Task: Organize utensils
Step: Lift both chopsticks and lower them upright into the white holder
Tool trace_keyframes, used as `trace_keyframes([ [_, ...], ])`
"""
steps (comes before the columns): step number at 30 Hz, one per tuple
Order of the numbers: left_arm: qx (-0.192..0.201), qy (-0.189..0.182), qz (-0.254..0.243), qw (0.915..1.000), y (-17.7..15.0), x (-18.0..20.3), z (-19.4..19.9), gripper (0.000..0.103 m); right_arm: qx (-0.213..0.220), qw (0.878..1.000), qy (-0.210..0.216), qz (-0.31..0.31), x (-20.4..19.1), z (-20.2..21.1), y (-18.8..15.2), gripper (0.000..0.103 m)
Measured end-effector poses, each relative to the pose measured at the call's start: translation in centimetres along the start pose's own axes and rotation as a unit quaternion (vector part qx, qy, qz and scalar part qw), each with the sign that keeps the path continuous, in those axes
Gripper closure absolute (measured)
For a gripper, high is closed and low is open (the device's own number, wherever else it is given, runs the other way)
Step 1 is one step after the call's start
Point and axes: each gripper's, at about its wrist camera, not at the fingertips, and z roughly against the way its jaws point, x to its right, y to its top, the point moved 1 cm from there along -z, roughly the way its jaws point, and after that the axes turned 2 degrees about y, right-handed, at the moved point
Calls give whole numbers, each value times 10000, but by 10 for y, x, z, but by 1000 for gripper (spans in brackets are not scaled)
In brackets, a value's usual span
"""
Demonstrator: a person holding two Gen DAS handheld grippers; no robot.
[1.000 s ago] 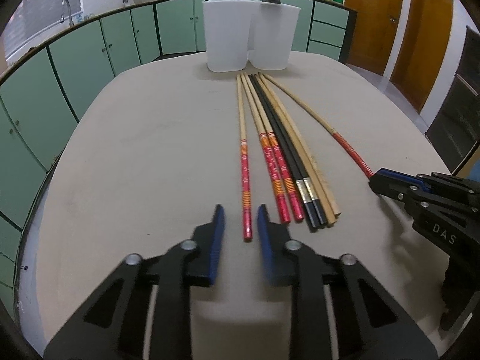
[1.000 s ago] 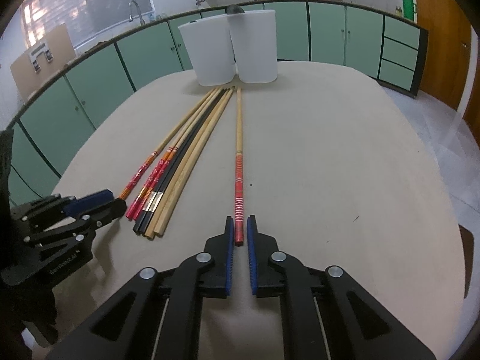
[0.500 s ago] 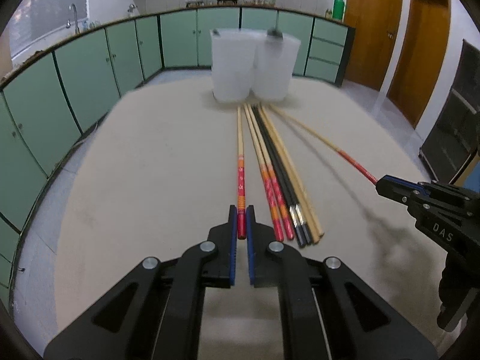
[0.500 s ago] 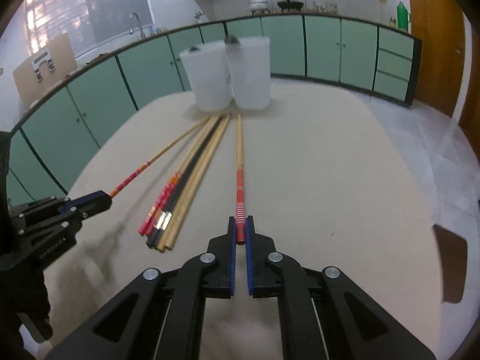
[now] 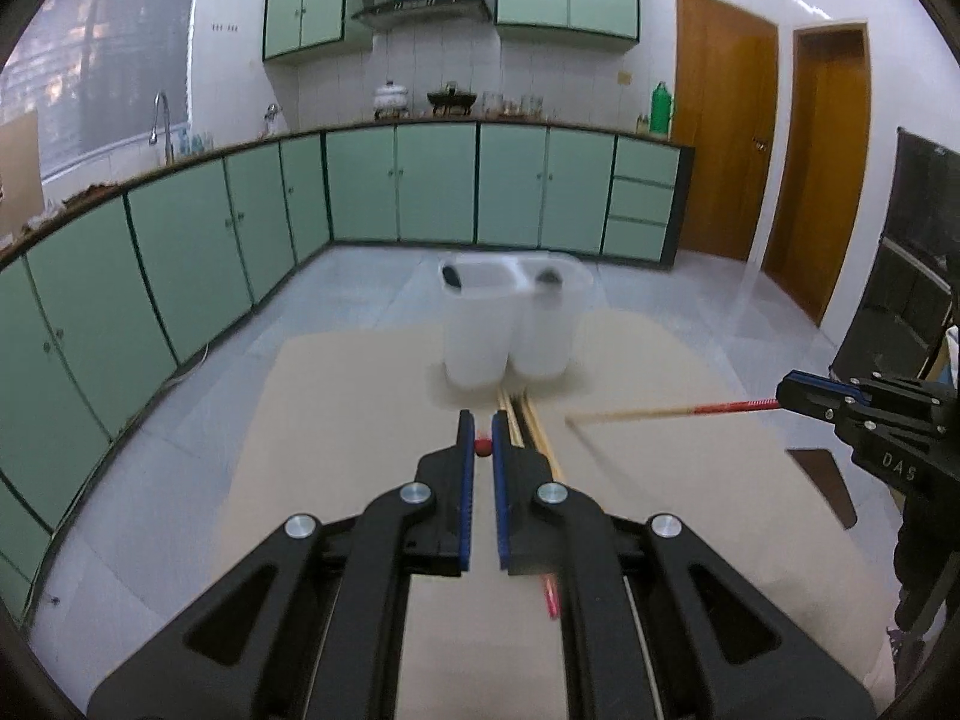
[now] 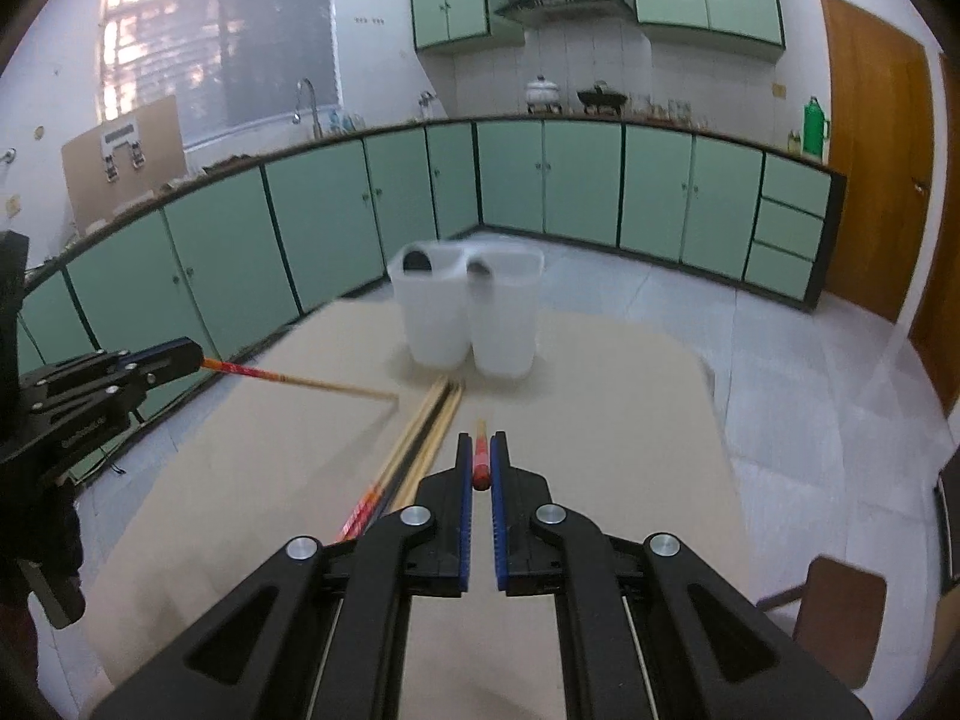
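My left gripper [image 5: 482,426] is shut on the red end of a wooden chopstick [image 5: 482,447], lifted off the beige table [image 5: 360,420]. In the right wrist view that chopstick [image 6: 312,383] sticks out sideways from the left gripper [image 6: 192,354]. My right gripper [image 6: 480,444] is shut on another red-ended chopstick [image 6: 480,465], seen from the left wrist as a chopstick [image 5: 660,412] reaching left from the right gripper [image 5: 786,387]. Several chopsticks [image 6: 420,450] stay bundled on the table. Two white plastic cups [image 5: 480,324] [image 5: 546,318] stand side by side beyond them.
Green kitchen cabinets [image 6: 540,180] line the walls behind the table. A brown chair seat [image 6: 840,612] sits low at the table's right side. Both cups [image 6: 435,312] [image 6: 504,318] stand near the table's far edge, with tiled floor [image 6: 810,390] around the table.
The left jaws closed on a chopstick's red end. Both grippers then rose, each lifting its chopstick off the table, and the views tilted up toward the cabinets.
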Motion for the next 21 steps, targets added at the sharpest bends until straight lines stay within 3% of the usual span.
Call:
trace_keyframes([
  [14, 365, -470, -214, 9980, 65, 9, 3, 98, 164, 9981, 410, 435, 6, 4, 93, 98],
  [21, 875, -480, -390, 9942, 103, 10, 19, 98, 663, 9952, 392, 603, 4, 20, 150, 98],
])
